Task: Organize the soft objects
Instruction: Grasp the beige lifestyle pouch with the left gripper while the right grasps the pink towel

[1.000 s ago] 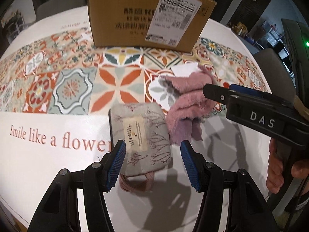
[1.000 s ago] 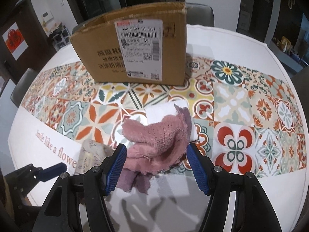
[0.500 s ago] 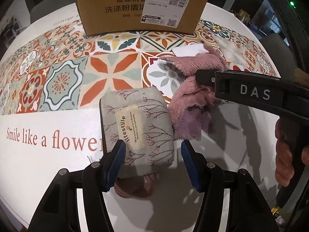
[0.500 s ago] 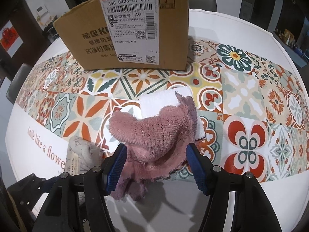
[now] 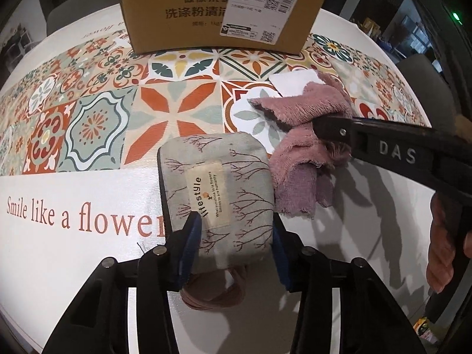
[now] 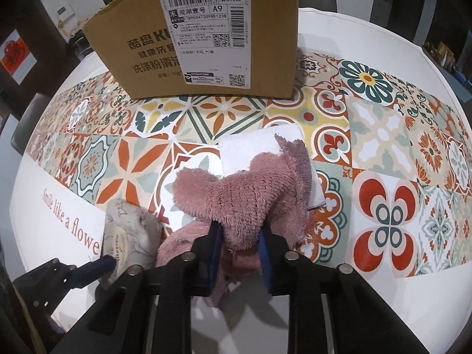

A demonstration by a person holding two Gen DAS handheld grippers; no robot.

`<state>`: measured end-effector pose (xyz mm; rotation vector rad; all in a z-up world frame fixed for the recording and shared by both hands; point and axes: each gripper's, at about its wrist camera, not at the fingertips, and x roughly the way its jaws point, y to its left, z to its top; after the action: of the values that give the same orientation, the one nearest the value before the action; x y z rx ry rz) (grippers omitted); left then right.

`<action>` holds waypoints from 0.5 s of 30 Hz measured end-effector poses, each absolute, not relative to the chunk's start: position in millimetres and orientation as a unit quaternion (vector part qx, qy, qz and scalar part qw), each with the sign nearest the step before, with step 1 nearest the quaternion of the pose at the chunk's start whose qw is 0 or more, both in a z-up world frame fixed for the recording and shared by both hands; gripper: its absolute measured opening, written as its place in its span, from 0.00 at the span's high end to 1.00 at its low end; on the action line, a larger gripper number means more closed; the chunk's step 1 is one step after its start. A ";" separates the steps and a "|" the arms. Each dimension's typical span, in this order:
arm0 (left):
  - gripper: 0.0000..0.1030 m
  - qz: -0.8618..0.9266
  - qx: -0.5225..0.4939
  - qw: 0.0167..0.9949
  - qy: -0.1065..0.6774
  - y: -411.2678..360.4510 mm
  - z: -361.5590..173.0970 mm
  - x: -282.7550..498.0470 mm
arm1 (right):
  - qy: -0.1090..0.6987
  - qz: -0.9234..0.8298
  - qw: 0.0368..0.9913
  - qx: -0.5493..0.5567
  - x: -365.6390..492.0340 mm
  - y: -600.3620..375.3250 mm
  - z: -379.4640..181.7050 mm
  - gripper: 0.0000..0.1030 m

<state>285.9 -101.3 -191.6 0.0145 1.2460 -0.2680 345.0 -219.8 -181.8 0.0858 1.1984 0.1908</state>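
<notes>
A grey fabric pouch with a "lifestyle" label lies on the table; my left gripper is shut on its near end. A pink strap hangs under it. The pouch also shows in the right wrist view. A fluffy pink towel is bunched up just right of the pouch; my right gripper is shut on it and lifts its middle. The towel also shows in the left wrist view, with the right gripper's black body across it. A white cloth lies flat under the towel.
A brown cardboard box with shipping labels stands at the back of the table; it also shows in the left wrist view. A patterned tile runner crosses the table. Grey chairs stand beyond the far edge.
Both grippers moved forward and closed: the left onto the grey pouch, the right onto the pink towel, which has bunched up and risen. The box looks nearer.
</notes>
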 end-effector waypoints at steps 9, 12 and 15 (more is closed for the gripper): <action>0.82 -0.142 -0.027 0.805 0.575 -94.1 -188.9 283.5 | 0.555 0.089 0.825 0.050 332.9 -219.8 -169.5 0.80; 0.85 -0.146 -0.023 0.809 0.569 -93.9 -185.3 281.7 | 0.548 0.089 0.830 0.052 327.2 -220.2 -162.5 0.80; 0.86 -0.150 -0.027 0.813 0.562 -92.7 -180.4 279.7 | 0.542 0.089 0.834 0.054 322.5 -219.4 -156.2 0.81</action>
<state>279.7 -92.7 -180.4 -0.0583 1.2010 -0.3207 322.5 -219.4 -156.2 0.1135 1.1480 0.1880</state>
